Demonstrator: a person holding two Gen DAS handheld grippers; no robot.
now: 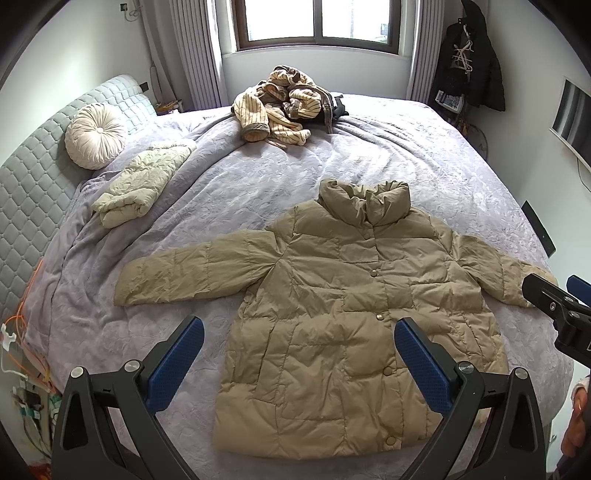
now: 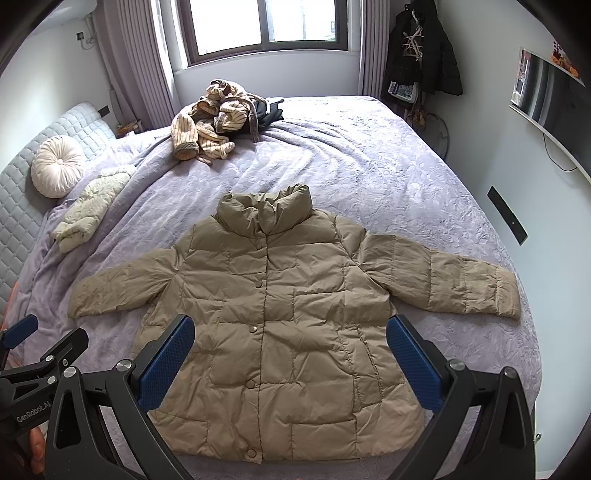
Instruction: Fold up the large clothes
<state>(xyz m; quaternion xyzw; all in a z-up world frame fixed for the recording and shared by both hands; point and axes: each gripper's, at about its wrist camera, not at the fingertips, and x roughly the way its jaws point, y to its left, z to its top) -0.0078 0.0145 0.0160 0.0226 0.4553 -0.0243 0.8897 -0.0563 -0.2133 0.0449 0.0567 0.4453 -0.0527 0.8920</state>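
A tan puffer jacket [image 1: 332, 314] is laid flat, front side up, on the near part of a bed covered with a lilac quilted spread [image 1: 424, 147], with its buttons fastened, its high collar pointed toward the window [image 1: 317, 22] and both sleeves spread out to the sides. From the left wrist view, the left gripper [image 1: 299, 365] is held above the jacket's lower hem area with its jaws wide apart and nothing between them; the blue pads [image 1: 177, 362] are seen on either side of the jacket's lower body, one over the bare spread beside the jacket and the other over the buttoned front. From the right wrist view, the right gripper [image 2: 290, 362] is likewise held above the jacket's lower half, its jaws spread wide and empty, its blue pads [image 2: 413, 362] framing the jacket's body. Each gripper is seen at the edge of the other's view: the right one beside the jacket's sleeve cuff, the left one beside the opposite sleeve. Beyond the jacket's collar, near the far edge of the bed, a rumpled striped cream garment [image 1: 280, 107] is heaped with dark clothing [image 1: 338, 109] against it. To the far side of the jacket's sleeve, toward the padded grey headboard [image 1: 33, 177], a folded pale cream quilted garment [image 1: 140, 184] is placed, with a round pleated cushion [image 1: 96, 134] just beyond it. Dark coats [image 1: 469, 59] are hung in the corner beside the window.
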